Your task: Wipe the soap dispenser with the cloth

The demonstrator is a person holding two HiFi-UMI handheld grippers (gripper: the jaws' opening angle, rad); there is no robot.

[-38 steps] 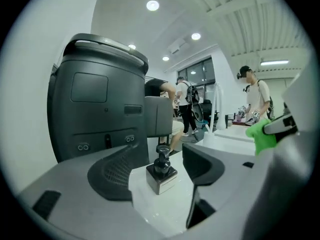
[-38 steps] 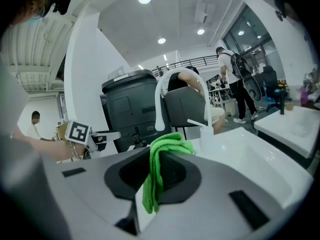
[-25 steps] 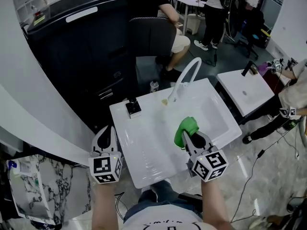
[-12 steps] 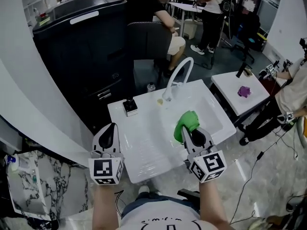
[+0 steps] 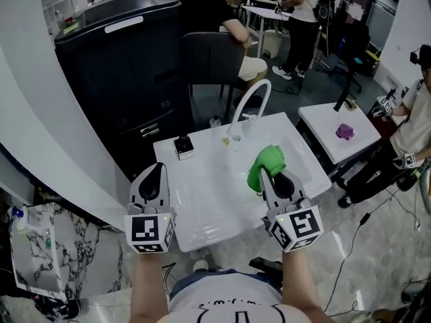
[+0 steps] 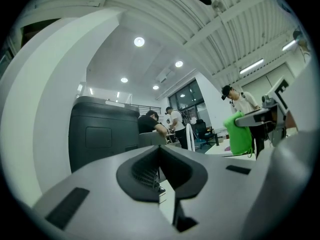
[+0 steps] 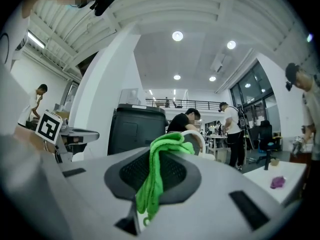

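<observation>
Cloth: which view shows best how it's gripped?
The right gripper view: the cloth sits pinched between the shut jaws, one end hanging below them. The head view shows only a green bunch at the right gripper's tip. The left gripper view shows it small, at far right.

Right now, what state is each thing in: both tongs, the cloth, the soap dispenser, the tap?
Left tongs: shut, empty.
Right tongs: shut on the cloth.
Cloth: green, bunched, clamped, held above the sink.
Soap dispenser: upright on the sink's rim, untouched.
Tap: no water seen running.
</observation>
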